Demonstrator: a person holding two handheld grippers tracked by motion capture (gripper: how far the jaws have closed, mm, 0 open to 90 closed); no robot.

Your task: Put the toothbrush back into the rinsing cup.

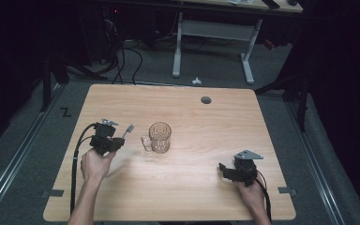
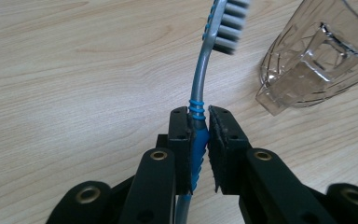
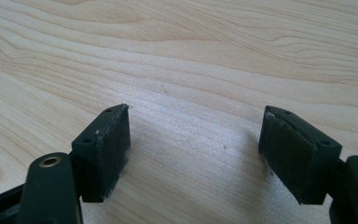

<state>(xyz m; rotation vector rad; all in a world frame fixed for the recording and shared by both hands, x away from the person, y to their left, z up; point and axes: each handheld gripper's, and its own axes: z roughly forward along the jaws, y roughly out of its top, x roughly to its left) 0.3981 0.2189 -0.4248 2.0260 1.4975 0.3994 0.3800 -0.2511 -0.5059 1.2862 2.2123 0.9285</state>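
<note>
A grey and blue toothbrush [image 2: 200, 84] stands clamped between the pads of my left gripper [image 2: 199, 126], bristle head pointing away from me. From the high view that left gripper [image 1: 118, 140] hangs over the left part of the table, the toothbrush [image 1: 128, 130] sticking up to its right. A clear glass mug [image 1: 159, 137] stands upright just right of it, handle toward the gripper. The same mug [image 2: 314, 65] shows at the upper right of the left gripper view. My right gripper [image 1: 225, 171] rests low at the table's front right, its jaws wide apart over bare wood [image 3: 193, 140].
The wooden table [image 1: 192, 117] has a round grey cable hole [image 1: 206, 100] near its far edge. Beyond the far edge stand a white desk frame [image 1: 215, 37] and cables on a dark floor.
</note>
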